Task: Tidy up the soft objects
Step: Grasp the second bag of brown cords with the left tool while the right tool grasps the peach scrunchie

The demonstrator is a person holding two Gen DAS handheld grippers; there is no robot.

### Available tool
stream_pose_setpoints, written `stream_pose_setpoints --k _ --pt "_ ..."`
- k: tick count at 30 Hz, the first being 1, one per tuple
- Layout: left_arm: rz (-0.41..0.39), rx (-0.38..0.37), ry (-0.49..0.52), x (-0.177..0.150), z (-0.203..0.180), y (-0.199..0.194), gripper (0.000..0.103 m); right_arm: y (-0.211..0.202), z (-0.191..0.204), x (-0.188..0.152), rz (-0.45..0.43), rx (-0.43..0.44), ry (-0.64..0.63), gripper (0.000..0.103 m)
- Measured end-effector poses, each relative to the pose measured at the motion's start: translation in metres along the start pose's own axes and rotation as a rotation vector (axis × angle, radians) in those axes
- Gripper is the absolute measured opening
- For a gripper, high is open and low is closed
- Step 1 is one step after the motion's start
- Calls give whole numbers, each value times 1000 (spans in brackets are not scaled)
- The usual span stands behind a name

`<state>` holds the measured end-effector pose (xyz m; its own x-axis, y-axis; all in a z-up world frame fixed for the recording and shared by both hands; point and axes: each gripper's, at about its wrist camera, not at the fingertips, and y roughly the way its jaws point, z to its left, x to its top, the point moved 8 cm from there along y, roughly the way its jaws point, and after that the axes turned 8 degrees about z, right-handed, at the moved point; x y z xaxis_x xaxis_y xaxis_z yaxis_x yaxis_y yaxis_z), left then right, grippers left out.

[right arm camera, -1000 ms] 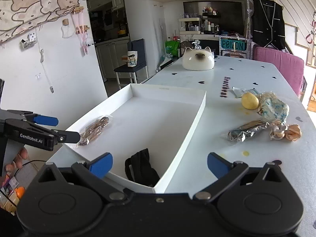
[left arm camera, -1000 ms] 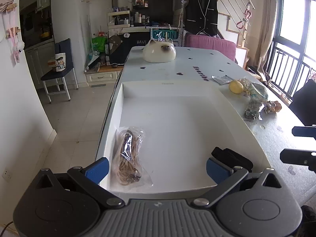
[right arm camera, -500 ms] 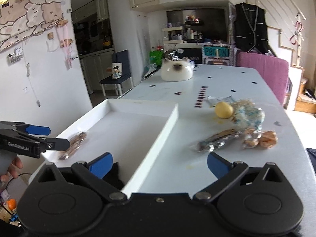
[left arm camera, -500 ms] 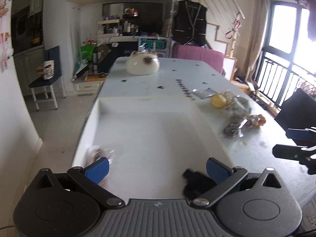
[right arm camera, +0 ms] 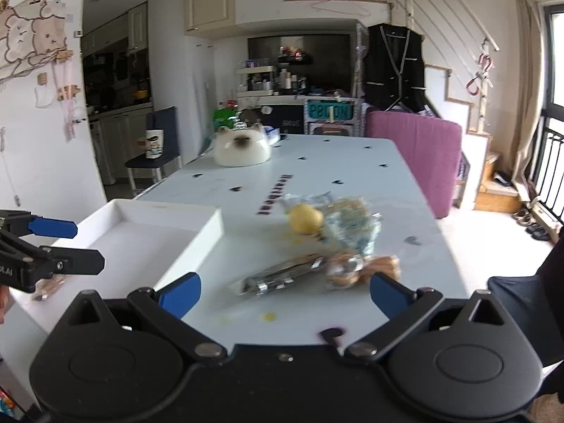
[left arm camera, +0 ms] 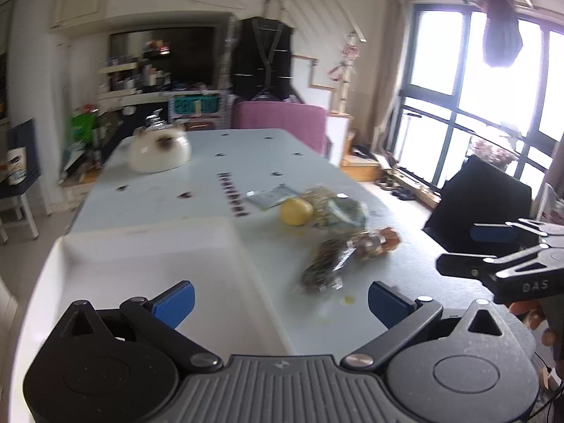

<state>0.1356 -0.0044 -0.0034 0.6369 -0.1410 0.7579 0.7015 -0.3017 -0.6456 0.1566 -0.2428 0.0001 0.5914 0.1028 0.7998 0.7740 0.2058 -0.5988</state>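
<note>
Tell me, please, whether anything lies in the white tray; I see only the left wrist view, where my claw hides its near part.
Observer: Yes. The right wrist view shows a clear bag of brownish items in the white tray, near its left wall.
Operator: Is my left claw gripping it?
Observer: No. The left claw is open and holds nothing; the bag shows below it.
Operator: What faces the right claw?
Observer: A silvery packet lies on the table straight ahead of the open right claw.
</note>
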Motion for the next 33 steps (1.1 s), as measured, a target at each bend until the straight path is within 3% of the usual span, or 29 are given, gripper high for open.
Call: stream_pose_setpoints --k 4,8,13,17,22,27,33 --pt "-2 -48 51 14 -23 19 101 7 -24 3 6 -27 7 103" --pt "22 -109 70 26 -37 43 93 19 -43 2 27 -49 19 103" --pt "100 -187 90 33 -53 80 81 35 -62 -1 45 -40 43 103" --pt "181 -239 107 35 -63 116 66 49 -75 0 51 -39 53 103" --pt "236 -227 88 48 -55 157 64 62 -90 4 57 -50 79 103" --pt "230 -176 44 64 -45 186 63 75 -97 8 70 -50 78 103" --pt "323 -191 83 48 -55 216 58 93 -103 12 87 -53 62 103"
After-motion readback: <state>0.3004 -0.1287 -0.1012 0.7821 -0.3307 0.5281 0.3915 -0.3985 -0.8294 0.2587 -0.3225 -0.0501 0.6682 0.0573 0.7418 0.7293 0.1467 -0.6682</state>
